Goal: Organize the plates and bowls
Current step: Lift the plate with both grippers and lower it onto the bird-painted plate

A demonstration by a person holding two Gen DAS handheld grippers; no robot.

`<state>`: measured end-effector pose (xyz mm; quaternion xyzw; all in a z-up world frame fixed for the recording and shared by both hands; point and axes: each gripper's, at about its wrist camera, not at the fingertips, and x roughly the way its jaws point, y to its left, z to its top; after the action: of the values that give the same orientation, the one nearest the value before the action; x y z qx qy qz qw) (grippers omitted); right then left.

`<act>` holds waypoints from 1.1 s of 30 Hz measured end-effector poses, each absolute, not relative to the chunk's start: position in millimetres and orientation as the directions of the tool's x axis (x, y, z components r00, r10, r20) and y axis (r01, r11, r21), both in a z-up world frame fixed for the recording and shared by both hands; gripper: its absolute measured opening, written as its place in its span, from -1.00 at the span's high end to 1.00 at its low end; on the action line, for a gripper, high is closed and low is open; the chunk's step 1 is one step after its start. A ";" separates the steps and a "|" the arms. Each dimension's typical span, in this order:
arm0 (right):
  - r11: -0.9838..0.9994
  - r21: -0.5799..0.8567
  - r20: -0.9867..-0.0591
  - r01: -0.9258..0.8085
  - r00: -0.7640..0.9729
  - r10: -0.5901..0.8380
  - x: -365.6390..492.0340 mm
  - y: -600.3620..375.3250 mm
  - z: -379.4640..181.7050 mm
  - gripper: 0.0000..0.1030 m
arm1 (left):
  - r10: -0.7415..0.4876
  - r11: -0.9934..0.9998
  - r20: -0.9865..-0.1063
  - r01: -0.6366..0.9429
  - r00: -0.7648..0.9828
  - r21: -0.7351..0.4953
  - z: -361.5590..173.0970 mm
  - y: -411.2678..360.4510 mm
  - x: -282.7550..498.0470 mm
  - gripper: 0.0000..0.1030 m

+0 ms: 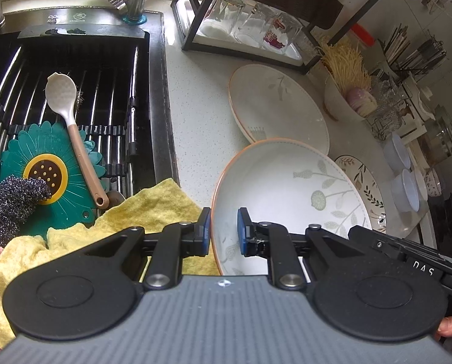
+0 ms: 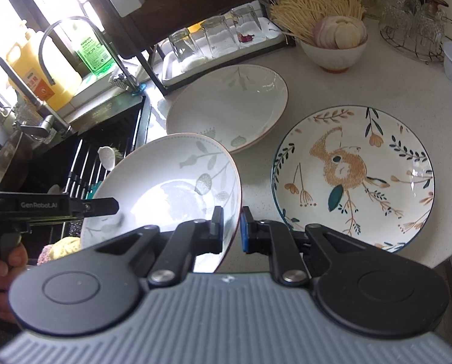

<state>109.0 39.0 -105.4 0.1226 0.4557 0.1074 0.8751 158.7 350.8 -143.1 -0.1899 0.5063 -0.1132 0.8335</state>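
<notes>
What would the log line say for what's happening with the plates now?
left gripper: shut on white leaf-print bowl rim | right gripper: shut on opposite rim | bowl: lifted, tilted

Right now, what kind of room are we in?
Most likely a home kitchen: a black sink with a metal tap, upturned clear drinking glasses draining in a rack, and a speckled white countertop holding plates.

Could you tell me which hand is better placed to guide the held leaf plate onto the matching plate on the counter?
Probably right: both grippers clamp the leaf plate, but the matching plate lies ahead of the right.
</notes>
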 end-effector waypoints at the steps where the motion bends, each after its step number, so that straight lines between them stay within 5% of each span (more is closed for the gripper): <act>1: 0.946 0.314 -0.766 -0.081 0.567 0.302 110.2 35.9 -102.0 0.72 | -0.385 0.897 -0.795 -0.010 0.468 -0.441 -139.9 349.7 158.9 0.61; 33: 0.953 0.287 -0.725 -0.097 0.628 0.282 149.2 -74.1 -87.2 0.72 | -0.385 0.893 -0.784 -0.017 0.486 -0.449 -118.4 228.2 192.6 0.61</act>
<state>149.2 -74.1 -87.2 0.1108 0.4181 0.1058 0.8954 192.6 228.2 -118.4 -0.2030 0.4947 -0.1098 0.8379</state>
